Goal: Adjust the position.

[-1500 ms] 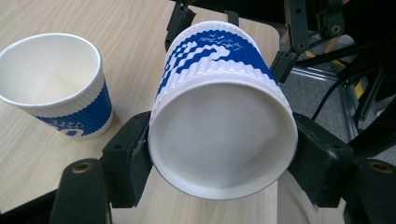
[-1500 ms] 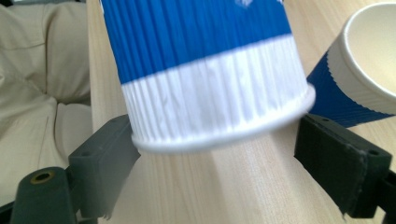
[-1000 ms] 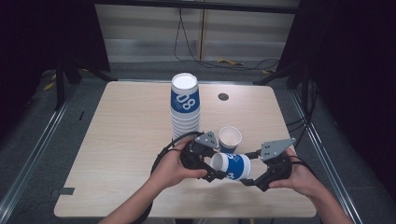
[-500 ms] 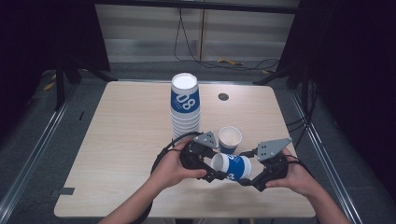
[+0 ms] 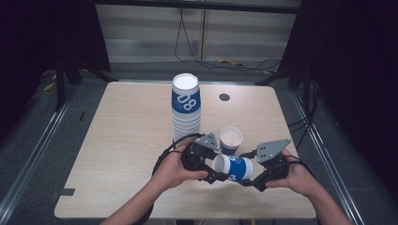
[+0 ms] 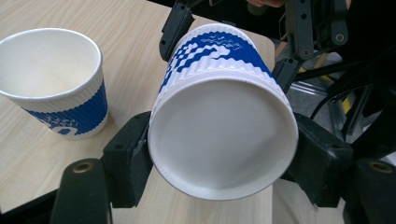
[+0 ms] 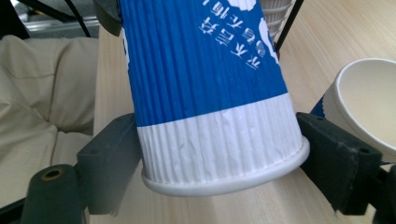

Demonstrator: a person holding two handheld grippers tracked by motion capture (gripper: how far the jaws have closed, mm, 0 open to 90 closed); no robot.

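You hold one paper cup on its side between your two grippers, just above the surface near its front edge. The left gripper is clenched on one end of the cup, its jaws pressing the rim from both sides in the left gripper view, where the white round end faces the camera. The right gripper grasps the other end: in the right gripper view its jaws sit against the white band just above the rolled rim. It looks like nested cups that you are pulling apart, though the seam between them is hard to make out. Expect the cup to be very light and thin-walled; the ribbed sleeve gives some friction, but the wall will dent or go oval if you squeeze harder. The rolled rim and the base ring are the stiffest places, so keep each pair of jaws close to an end rather than on the mid-wall. Pull straight along the cup's axis with a slight twist, since a stuck pair may come free suddenly. A second cup stands upright just beyond the jaws, and a tall stack of cups stands farther off beyond the left gripper; keep clear of both.
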